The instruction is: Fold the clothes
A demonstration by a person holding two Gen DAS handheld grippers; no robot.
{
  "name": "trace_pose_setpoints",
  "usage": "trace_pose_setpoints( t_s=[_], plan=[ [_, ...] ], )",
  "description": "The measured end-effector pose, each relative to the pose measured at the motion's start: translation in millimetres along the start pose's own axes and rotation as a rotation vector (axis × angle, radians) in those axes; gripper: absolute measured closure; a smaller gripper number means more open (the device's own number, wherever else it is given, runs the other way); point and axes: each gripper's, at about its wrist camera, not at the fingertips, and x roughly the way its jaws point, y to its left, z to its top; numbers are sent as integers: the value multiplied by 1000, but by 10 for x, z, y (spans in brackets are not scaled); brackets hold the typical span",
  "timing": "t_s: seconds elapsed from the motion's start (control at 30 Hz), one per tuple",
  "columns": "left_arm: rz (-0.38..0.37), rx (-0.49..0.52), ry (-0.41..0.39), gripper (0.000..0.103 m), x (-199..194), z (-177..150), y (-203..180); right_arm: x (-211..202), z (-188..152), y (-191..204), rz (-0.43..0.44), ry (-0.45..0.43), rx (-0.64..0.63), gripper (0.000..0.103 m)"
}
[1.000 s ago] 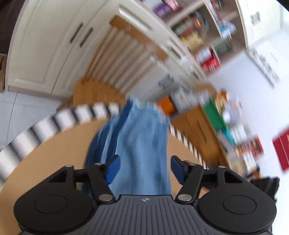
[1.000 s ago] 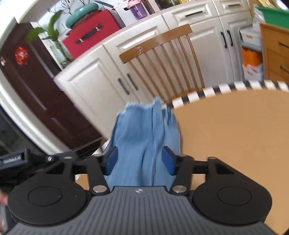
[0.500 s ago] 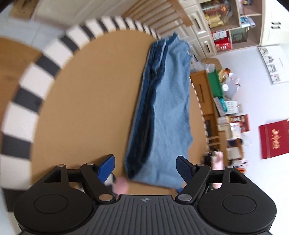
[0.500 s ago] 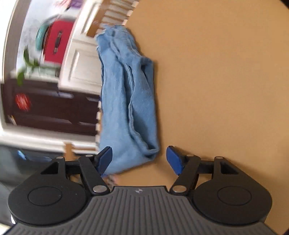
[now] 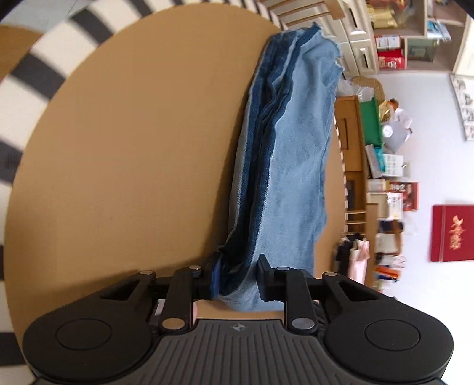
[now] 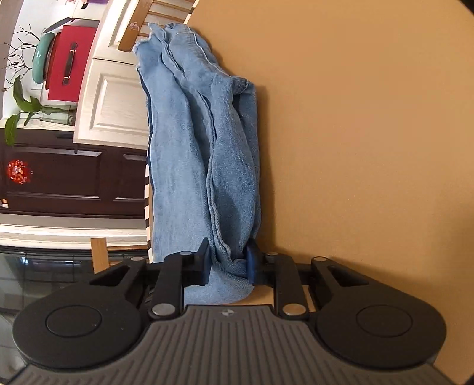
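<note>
Both grippers clamped on the jeans, fold partway there by the look of it

Left gripper point(image 5: 237, 281) and right gripper point(image 6: 228, 265) each pinch the near end of the jeans point(image 5: 284, 165), which lie in one long, narrow, layered strip along the table point(image 5: 133, 148) edge, frayed hems at the far edge by a chair point(image 6: 166, 6). Lengthwise they're doubled up already (darker denim peeks from the layers); I'd guess folding them shorter is what's left.

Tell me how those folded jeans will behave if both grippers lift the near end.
The jeans will probably sag and drape, since the layers already crease and bunch between the jaws of the left gripper and right gripper. Several stacked denim layers suggest noticeable weight. The rough weave likely resists slipping.
</note>
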Motion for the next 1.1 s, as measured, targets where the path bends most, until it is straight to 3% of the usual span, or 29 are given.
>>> trace_pose_setpoints(
  t_s=[0.1,0.17,0.23,0.33,0.4,0.47,0.57,0.63,0.7,0.87,0.93,1.0,1.1],
  plan=[
    [1,63,2,80,-174,-192,-115,-171,-194,102,-20,13,-51,84],
    [-14,39,45,82,-330,-445,-76,-322,-402,129,-34,42,-72,85],
    [-29,-21,100,85,-490,-823,71,-516,-746,68,-38,77,-33,85],
    [-76,-210,163,88,-737,-1556,367,-860,-1417,-21,-41,130,69,85],
    [-108,-287,168,91,-952,-1948,427,-1110,-1816,-10,-33,154,142,85],
    [-144,-288,136,92,-1175,-2088,301,-1352,-1978,127,11,137,203,85],
    [-171,-120,57,92,-1319,-1807,-235,-1494,-1674,610,57,52,121,86],
    [-158,-10,-28,93,-1265,-1415,-611,-1373,-1256,927,52,12,19,86],
    [-130,27,-122,94,-1046,-943,-868,-1123,-765,1097,53,-21,-7,86],
    [12,-30,-279,95,-191,101,-982,-344,216,949,-17,-112,102,86],
    [89,-87,-301,95,170,307,-835,-80,434,644,-33,-129,228,83],
    [105,-153,-328,94,412,409,-675,57,539,403,0,-136,356,78],
    [72,-181,-359,94,456,480,-616,-80,656,385,58,-140,333,63]
  ],
)
